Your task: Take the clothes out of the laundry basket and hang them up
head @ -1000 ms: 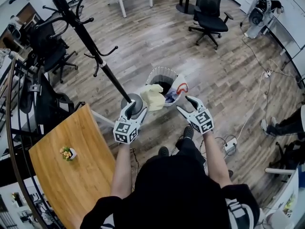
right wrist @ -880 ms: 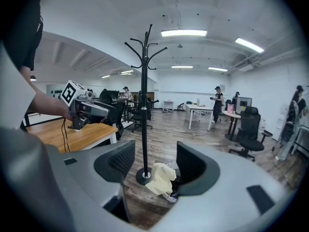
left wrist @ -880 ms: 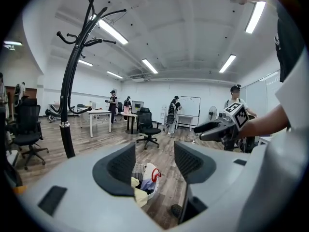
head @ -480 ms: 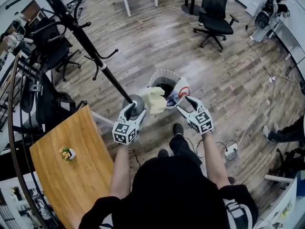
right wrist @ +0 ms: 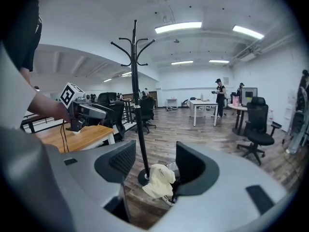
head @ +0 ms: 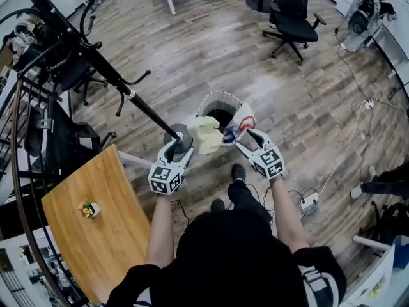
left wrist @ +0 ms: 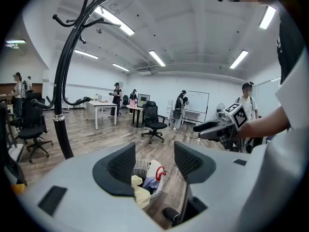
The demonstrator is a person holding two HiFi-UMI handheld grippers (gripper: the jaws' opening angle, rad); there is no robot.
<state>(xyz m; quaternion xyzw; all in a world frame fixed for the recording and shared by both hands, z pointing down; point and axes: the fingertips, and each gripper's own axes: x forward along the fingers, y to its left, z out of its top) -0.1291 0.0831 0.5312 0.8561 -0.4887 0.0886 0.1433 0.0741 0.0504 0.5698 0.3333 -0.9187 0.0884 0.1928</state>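
The laundry basket (head: pixel 218 98) stands upright on the wood-plank floor (head: pixel 307 107) just ahead of your feet, its round mouth facing straight up. Its wall is white with a fine mesh or perforated pattern. A pale yellow garment (head: pixel 206 135), soft and crumpled, is draped over the rim on the side nearest you. It hangs down the outside of the basket, so its length runs from the rim toward the floor. Beside it, on your right, a white cloth with a red mark (head: pixel 241 121) lies over the rim, with something bluish tucked under it.

Just left of the basket is the round dark base (head: pixel 179 136) of a black coat rack. Its slim pole (head: pixel 137 101) rises to curved hooks up high.

Your left gripper (head: pixel 178 152) hangs above that base, near the yellow garment. Its fingers (left wrist: pixel 120 166) are apart and grip nothing; the basket shows through the gap, lower down. Your right gripper (head: pixel 246 141) is held over the basket's right edge, close to the white cloth. Its fingers (right wrist: pixel 193 166) are likewise spread and empty, with the yellow garment seen between them at a distance.

To your left is a smooth wooden surface (head: pixel 89 248) carrying a small potted plant (head: pixel 88 207). A black office chair (head: pixel 295 11) stands well beyond the basket.
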